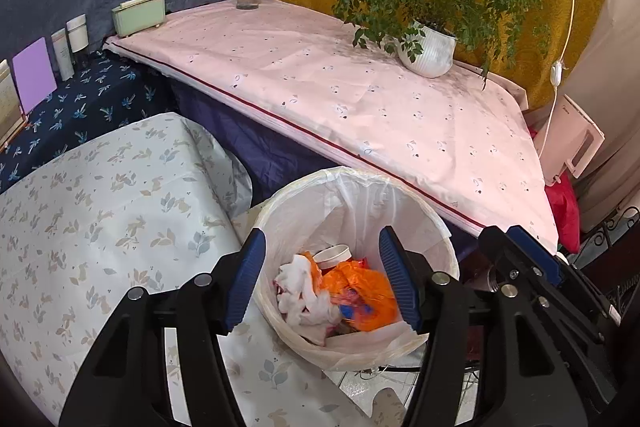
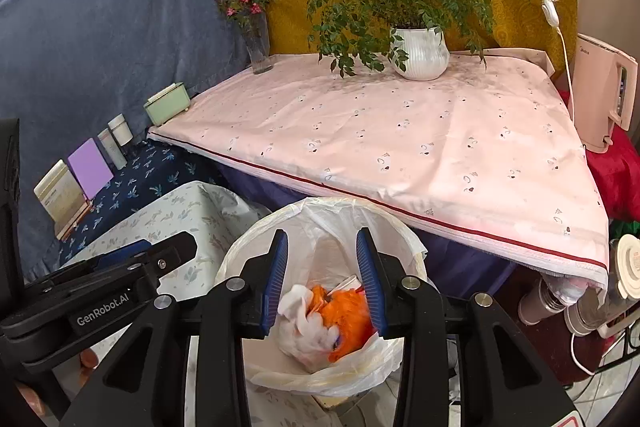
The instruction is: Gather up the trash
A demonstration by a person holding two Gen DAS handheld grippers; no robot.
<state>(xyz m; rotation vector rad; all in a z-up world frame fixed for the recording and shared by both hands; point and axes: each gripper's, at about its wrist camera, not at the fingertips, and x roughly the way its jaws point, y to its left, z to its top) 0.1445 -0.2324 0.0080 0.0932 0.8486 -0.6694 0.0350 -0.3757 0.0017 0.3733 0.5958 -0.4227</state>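
Note:
A round trash bin lined with a white plastic bag stands on the floor below the pink table. It holds crumpled white tissue, an orange wrapper and a white paper cup. My left gripper hangs open and empty above the bin. My right gripper is also open and empty above the same bin, over the tissue and orange wrapper. The right gripper shows at the right of the left wrist view.
A pink-clothed table carries a potted plant, a flower vase and a green box. A leaf-print surface lies left of the bin. A pink kettle stands at right. Bottles and cards line a blue cloth.

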